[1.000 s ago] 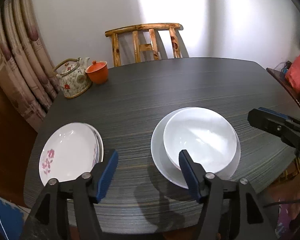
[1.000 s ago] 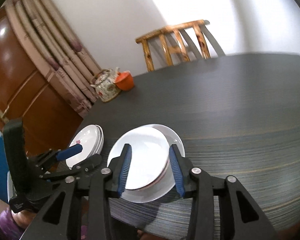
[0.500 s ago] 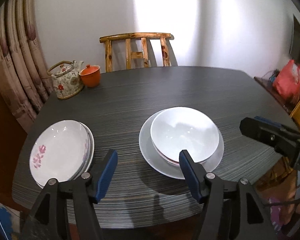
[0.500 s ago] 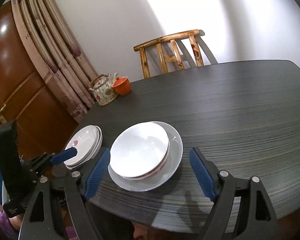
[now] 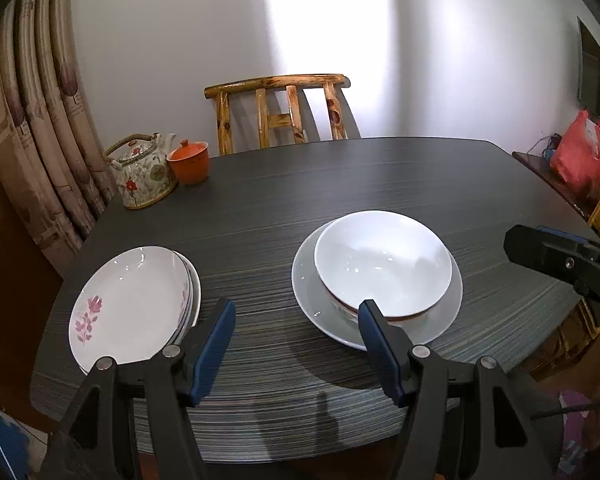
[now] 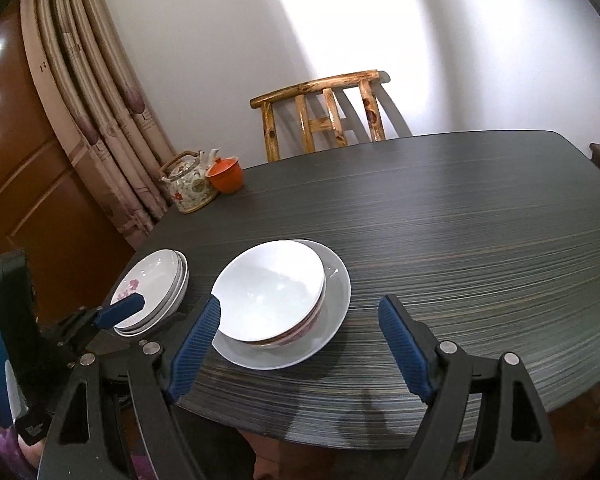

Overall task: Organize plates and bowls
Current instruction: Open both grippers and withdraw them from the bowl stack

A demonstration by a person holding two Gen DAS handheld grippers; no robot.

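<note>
Near the lower edge of both wrist views my tools sit empty. Left gripper (image 5: 296,340): jaws spread wide, nothing between them, hovering over the near table edge between the two stacks. Right gripper (image 6: 300,338): jaws also wide apart, no pad touching anything; the bowl stack shows just beyond its left finger.

Stack of plates (image 5: 134,306): lower left of the left wrist view, close to the table's near left edge. Top plate is white with a pink flower print toward its near rim. Plates are nested but slightly offset, so the rims of the lower ones show on the right side.

Bowls (image 5: 382,264): lower centre-right of the same view, white bowl nested in another with a reddish outer band, both resting on a grey plate (image 5: 454,300). Mouths face straight up. Round ware, so no long axis; the stack axis is vertical. The bowls sit off-centre toward the back of the grey plate.

Judgement: like is grouped with like, nested to save space and stay stable. Sorting looks nearly or fully done.

Table (image 5: 380,176): dark striped top. Teapot (image 5: 144,172) and orange cup (image 5: 189,162) stand at upper left, well apart from the stacks.
</note>
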